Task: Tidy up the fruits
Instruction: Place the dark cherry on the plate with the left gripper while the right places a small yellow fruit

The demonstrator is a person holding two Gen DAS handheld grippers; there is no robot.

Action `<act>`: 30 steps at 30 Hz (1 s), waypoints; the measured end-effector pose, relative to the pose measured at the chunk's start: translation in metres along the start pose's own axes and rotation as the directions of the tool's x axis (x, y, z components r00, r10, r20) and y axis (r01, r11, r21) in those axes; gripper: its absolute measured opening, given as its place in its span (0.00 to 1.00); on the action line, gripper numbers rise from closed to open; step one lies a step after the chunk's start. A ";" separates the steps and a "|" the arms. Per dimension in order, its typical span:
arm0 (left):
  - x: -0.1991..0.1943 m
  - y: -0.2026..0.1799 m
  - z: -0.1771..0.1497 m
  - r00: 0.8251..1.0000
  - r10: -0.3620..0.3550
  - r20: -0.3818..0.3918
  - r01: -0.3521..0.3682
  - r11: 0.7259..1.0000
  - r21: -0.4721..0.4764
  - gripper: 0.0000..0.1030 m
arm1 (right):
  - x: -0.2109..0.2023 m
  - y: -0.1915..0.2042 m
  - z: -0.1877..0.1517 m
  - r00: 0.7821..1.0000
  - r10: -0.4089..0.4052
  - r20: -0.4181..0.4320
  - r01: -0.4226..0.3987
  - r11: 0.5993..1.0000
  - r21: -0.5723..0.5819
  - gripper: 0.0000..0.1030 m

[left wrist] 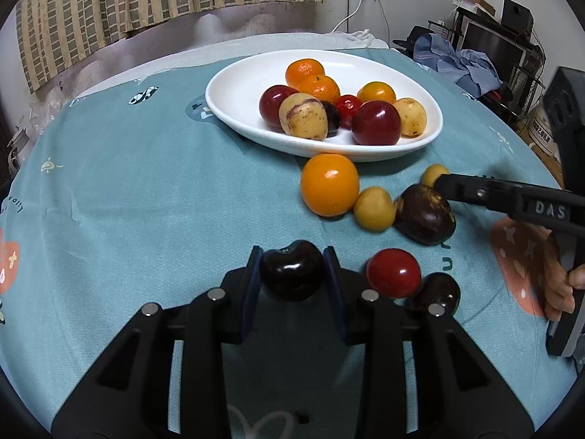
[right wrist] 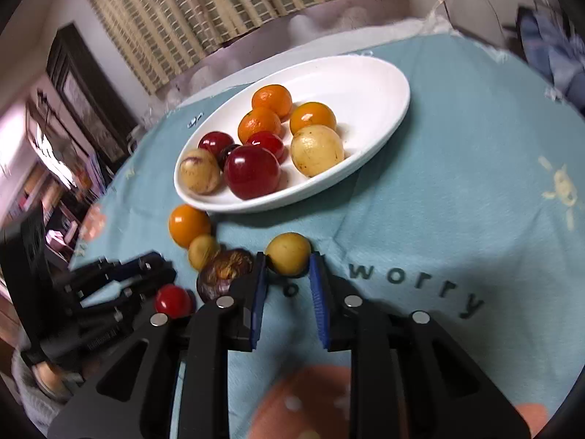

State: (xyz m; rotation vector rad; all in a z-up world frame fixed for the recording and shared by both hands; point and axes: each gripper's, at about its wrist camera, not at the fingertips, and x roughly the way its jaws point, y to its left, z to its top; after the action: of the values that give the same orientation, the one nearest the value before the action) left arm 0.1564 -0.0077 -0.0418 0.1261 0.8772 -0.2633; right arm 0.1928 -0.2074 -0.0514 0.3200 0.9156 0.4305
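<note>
My left gripper (left wrist: 292, 269) is shut on a dark cherry (left wrist: 291, 274) just above the teal cloth. My right gripper (right wrist: 288, 269) is open, its tips on either side of a small yellow fruit (right wrist: 288, 253), apart from it. That fruit (left wrist: 433, 173) peeks out behind the right gripper's finger (left wrist: 475, 192) in the left wrist view. A white oval plate (left wrist: 234, 91) holds several fruits. Loose on the cloth lie an orange fruit (left wrist: 329, 184), another yellow fruit (left wrist: 373, 208), a dark brown fruit (left wrist: 426, 216), a red cherry tomato (left wrist: 394, 273) and a second dark cherry (left wrist: 437, 292).
The plate (right wrist: 384, 84) sits at the far middle of the round table. The left gripper (right wrist: 120, 285) shows at the lower left of the right wrist view. Shelves and clutter stand beyond the table's right edge; a curtain hangs behind.
</note>
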 end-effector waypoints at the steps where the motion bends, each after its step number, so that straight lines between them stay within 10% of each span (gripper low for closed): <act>1: 0.000 0.000 0.000 1.000 0.001 0.000 -0.001 1.000 0.001 0.33 | 0.001 0.002 0.001 1.000 -0.005 0.000 0.005 1.000 -0.004 0.25; 17: -0.020 0.005 0.005 0.996 -0.030 0.080 0.033 0.999 -0.042 0.32 | -0.042 0.006 -0.002 0.992 0.084 0.092 -0.085 0.996 0.013 0.23; 30: 0.003 0.036 0.119 0.986 -0.008 0.169 0.031 0.990 -0.137 0.31 | -0.029 0.002 0.080 0.981 -0.023 0.191 0.023 1.000 0.005 0.23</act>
State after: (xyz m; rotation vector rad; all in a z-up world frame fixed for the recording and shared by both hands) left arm 0.2569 0.0001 0.0312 -0.0341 0.7268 -0.2267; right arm 0.2420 -0.2268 0.0148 0.3465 0.7316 0.3707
